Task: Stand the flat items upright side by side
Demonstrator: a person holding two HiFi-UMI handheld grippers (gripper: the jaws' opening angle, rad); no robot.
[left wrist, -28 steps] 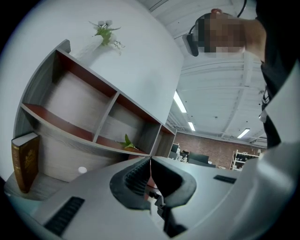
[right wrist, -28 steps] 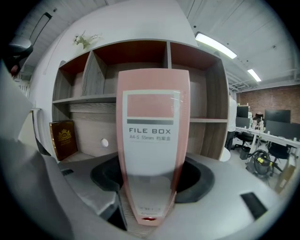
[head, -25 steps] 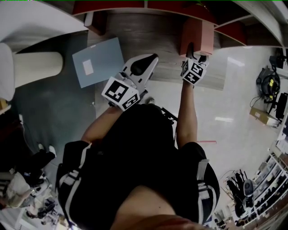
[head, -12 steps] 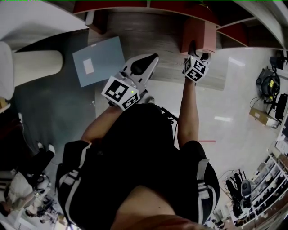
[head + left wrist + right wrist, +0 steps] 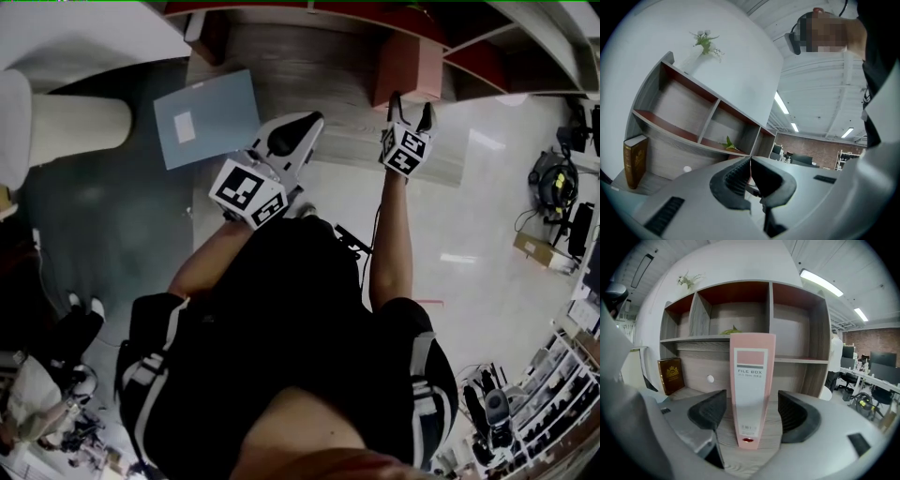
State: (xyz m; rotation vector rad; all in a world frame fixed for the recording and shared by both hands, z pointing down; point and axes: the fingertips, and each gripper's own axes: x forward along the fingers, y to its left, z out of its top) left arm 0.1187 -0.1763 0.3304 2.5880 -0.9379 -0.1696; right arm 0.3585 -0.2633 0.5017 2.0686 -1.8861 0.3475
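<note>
R gripper [image 5: 751,409] jaws just-opened round upright pink "FILE BOX" [image 5: 751,366] — L gripper [image 5: 750,161] jaws closed.

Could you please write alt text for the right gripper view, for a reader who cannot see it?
A pink file box stands upright on a wooden shelf, between the jaws of the right tool, which have just been opening and touch neither side of it. A brown book stands further left on the same shelf.

The shelf [image 5: 794,331] looked like pale, matt wood grain; the file box [image 5: 751,394] smooth pink card; the book [image 5: 671,375] brown with gilt print; the floor [image 5: 487,225] glossy.
</note>
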